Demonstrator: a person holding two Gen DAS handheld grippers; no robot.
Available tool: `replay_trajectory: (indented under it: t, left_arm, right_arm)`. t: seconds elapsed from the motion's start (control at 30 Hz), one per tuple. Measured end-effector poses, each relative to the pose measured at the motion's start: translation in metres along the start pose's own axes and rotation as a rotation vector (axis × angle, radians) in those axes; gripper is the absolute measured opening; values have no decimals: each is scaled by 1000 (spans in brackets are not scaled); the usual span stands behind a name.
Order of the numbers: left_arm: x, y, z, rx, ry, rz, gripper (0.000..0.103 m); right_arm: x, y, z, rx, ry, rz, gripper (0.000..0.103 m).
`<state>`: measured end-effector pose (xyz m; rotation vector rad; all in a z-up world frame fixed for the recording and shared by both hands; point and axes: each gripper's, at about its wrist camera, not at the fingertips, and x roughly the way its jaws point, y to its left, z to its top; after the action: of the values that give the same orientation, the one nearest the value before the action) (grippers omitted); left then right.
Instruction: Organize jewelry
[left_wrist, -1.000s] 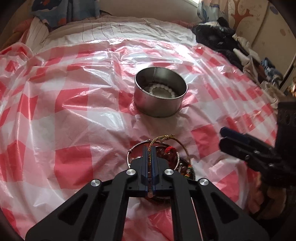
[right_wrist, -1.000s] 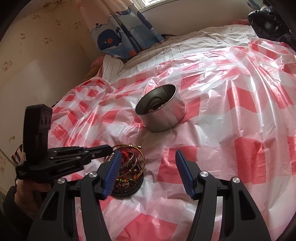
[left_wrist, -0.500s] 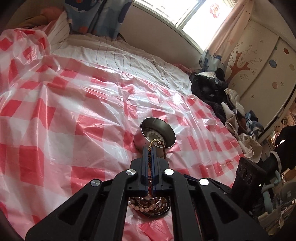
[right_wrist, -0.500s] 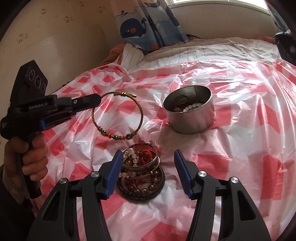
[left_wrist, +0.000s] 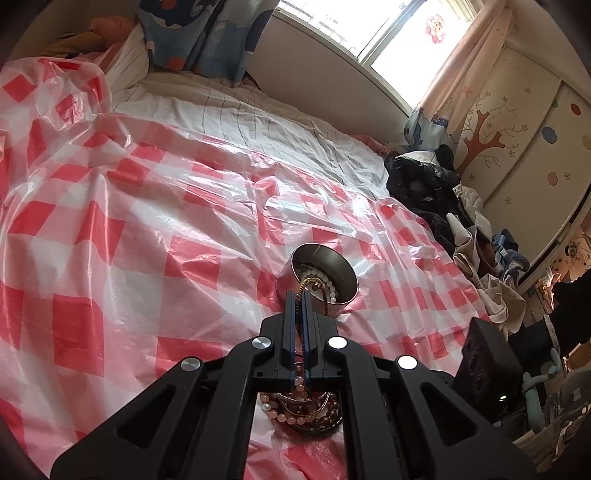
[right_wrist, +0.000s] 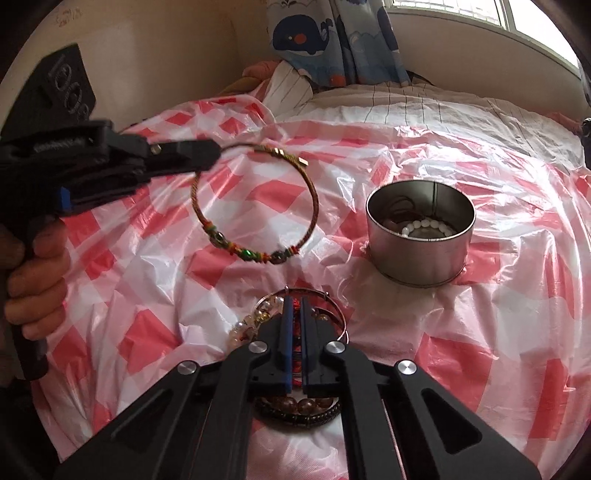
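Note:
My left gripper (left_wrist: 298, 295) is shut on a thin woven bangle (right_wrist: 258, 206) with green and brown beads and holds it in the air, left of the round steel tin (right_wrist: 421, 236). It also shows in the right wrist view (right_wrist: 207, 157). The tin holds a white bead bracelet (right_wrist: 428, 229). My right gripper (right_wrist: 294, 302) has its fingers closed together over a dark dish of bracelets (right_wrist: 295, 402); a red cord (right_wrist: 295, 354) shows between the pads. In the left wrist view the tin (left_wrist: 321, 280) lies just past the fingertips and the dish (left_wrist: 303, 410) below them.
A red and white checked plastic sheet (right_wrist: 480, 332) covers the bed. A pile of dark clothes (left_wrist: 432, 184) lies at the right edge. A whale-print curtain (right_wrist: 332, 40) and window are behind the bed.
My left gripper lifted the woven bangle out of the dish and raised it. My right gripper moved over the dish and closed its fingers.

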<state>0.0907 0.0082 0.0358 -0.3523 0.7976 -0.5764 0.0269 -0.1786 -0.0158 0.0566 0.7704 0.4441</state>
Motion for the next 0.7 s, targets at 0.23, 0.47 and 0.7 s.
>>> replay_trajectory:
  t: [0.23, 0.47, 0.7]
  left_arm:
    - [3, -4, -2, 16, 11, 9, 2]
    - [9, -19, -4, 51, 31, -1, 2]
    - [21, -52, 2, 102, 34, -27, 2]
  right_arm:
    - [-59, -16, 9, 109, -165, 131, 3]
    - [-59, -40, 7, 202, -167, 109, 3]
    - [-72, -52, 15, 241, -208, 76, 3]
